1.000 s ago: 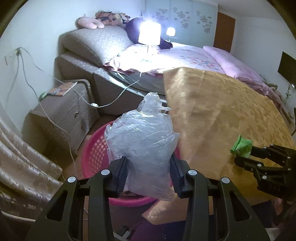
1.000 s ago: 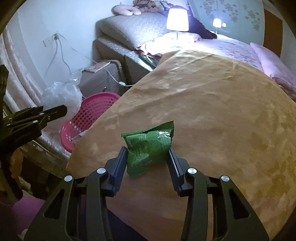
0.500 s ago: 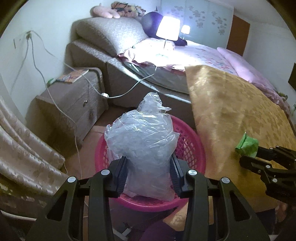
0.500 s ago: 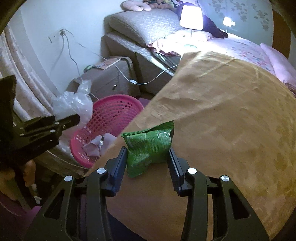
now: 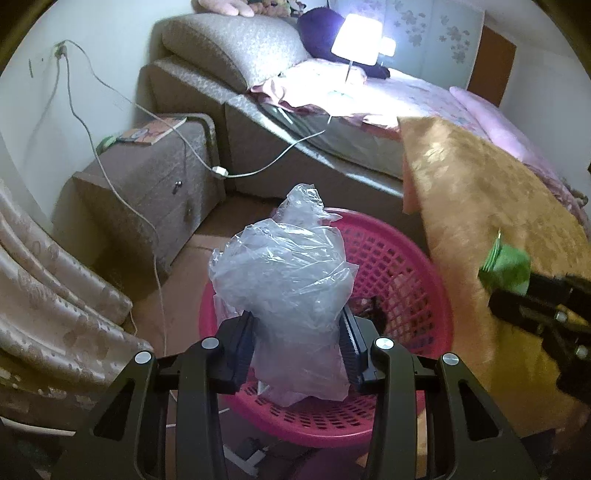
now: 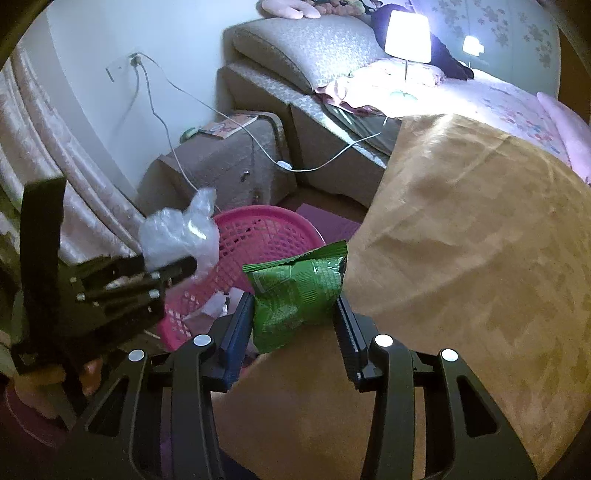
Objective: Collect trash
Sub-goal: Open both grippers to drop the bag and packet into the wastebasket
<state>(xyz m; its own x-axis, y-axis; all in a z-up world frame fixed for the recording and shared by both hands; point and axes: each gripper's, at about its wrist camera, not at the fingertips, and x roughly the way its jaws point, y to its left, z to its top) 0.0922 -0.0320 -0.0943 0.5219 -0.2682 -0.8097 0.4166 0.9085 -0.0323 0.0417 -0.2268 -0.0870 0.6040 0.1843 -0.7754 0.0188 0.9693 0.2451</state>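
Note:
My left gripper [image 5: 295,345] is shut on a crumpled clear plastic bag [image 5: 284,280] and holds it right above the pink mesh basket [image 5: 417,280] on the floor. In the right wrist view that bag [image 6: 177,232] hangs over the basket's [image 6: 266,229] left rim. My right gripper [image 6: 295,332] is shut on a green snack packet [image 6: 295,291], at the near-left edge of the gold-covered table [image 6: 461,240], beside the basket. The packet [image 5: 506,266] also shows at the right in the left wrist view. Paper scraps [image 6: 216,302] lie inside the basket.
A brown nightstand [image 5: 147,184] with a book stands left of the basket, white cables [image 5: 110,158] trailing over it from a wall socket. A bed [image 5: 332,110] with a lit lamp [image 5: 356,35] lies behind. Curtains [image 5: 48,295] hang at the left.
Both grippers have swung left toward the basket. The plastic bag now hangs over the basket's middle, and the green packet has come from over the table to its edge by the basket.

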